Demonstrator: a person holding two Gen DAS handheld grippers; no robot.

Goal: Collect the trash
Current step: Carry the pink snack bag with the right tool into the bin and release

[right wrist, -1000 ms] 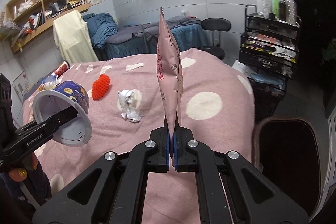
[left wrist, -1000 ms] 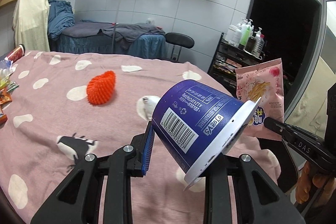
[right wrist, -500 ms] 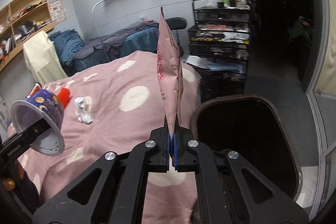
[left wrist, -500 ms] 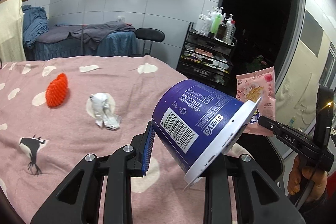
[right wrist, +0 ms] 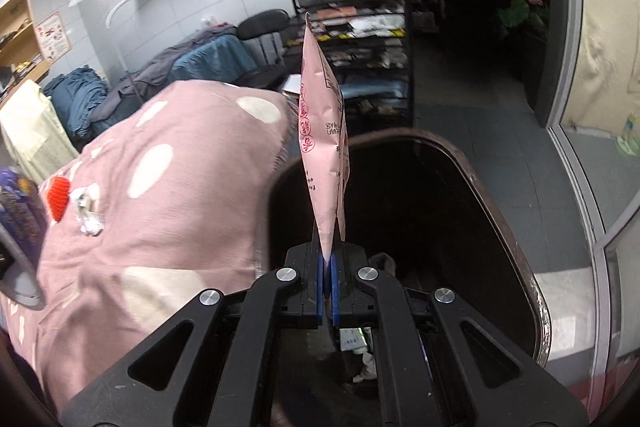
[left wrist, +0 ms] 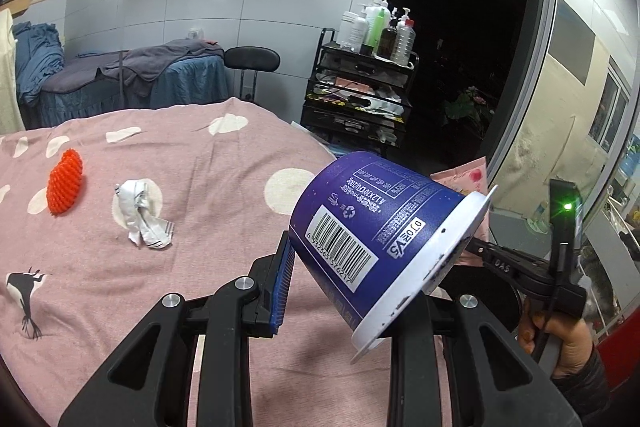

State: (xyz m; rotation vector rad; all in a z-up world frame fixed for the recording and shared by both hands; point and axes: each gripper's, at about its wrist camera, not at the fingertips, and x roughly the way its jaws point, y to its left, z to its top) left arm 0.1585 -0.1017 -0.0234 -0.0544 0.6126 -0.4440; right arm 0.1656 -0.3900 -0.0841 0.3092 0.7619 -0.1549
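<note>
- the blue cup carries a white barcode panel with digits under the bars reading about "6 932365 576217".
- beside the barcode on the cup sits a small recycling symbol.
- near the cup's white rim a white label reads upside down, roughly "0.105 / vs"; the fine white print above it is too small to read.
- the right gripper shows the letters "das" on its arm.
- the pink snack bag bears red round stamps with korean characters, too blurred to read.

Blue cup tilted rim-down, pink snack bag upright over the dark bin.
</note>
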